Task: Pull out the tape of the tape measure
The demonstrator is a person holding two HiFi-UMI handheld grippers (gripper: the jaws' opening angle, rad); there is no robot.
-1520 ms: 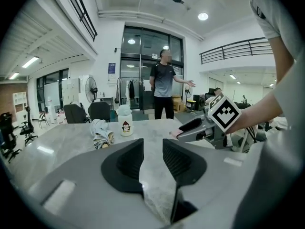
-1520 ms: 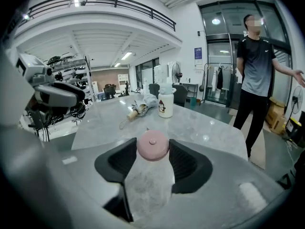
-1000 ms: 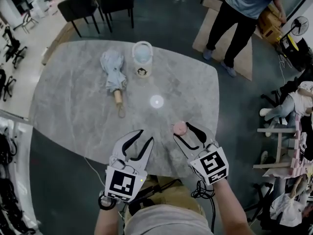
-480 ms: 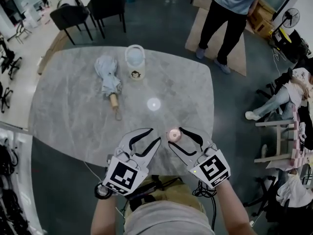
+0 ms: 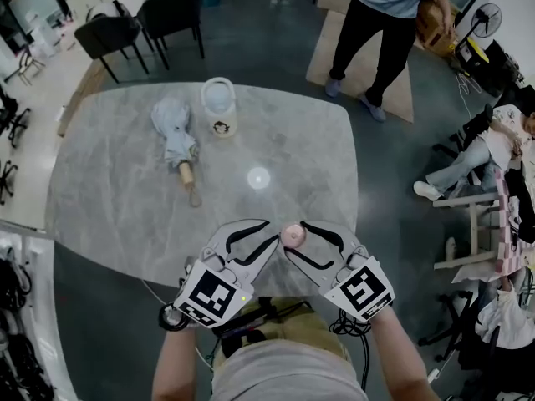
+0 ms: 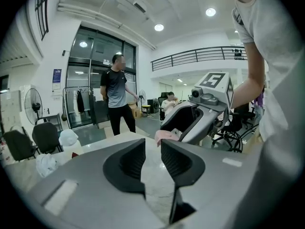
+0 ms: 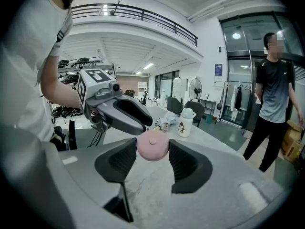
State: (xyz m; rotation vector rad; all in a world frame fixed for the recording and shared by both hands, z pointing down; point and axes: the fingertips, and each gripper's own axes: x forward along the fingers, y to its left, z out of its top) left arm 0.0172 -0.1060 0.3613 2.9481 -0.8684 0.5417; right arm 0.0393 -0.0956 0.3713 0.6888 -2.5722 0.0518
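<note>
**Tape measure pinched in right jaws, left jaws closing in**

Nearest, over the front edge of the bench (image 5: 125,190): the right gripper (image 5: 295,237) has its jaws pinching the tape measure (image 7: 152,148), one pad on each side of the round rim. Cannot tell whether the case rests on the bench or sits just clear of it.

Just beside it, the left gripper (image 5: 269,230) points its tips at the case. Its jaws have just been closing. A narrow gap remains, with nothing between them.

Handling, as judged: small, light, hard shell. The smooth curved rim could swivel or slip in the pads under a pull, so the hold belongs across the widest part. The tape itself is likely thin, limp and sprung, and is best taken at its end tab. The tab is not clearly made out. A pale bit on the side facing the left gripper may be it.

Look: pale pink disc, flat face up, small raised button at centre.

Farther along the bench: a folded umbrella (image 5: 171,136), then a white cup (image 5: 219,107). Beyond the bench, a person (image 5: 384,23) stands on the floor.
</note>
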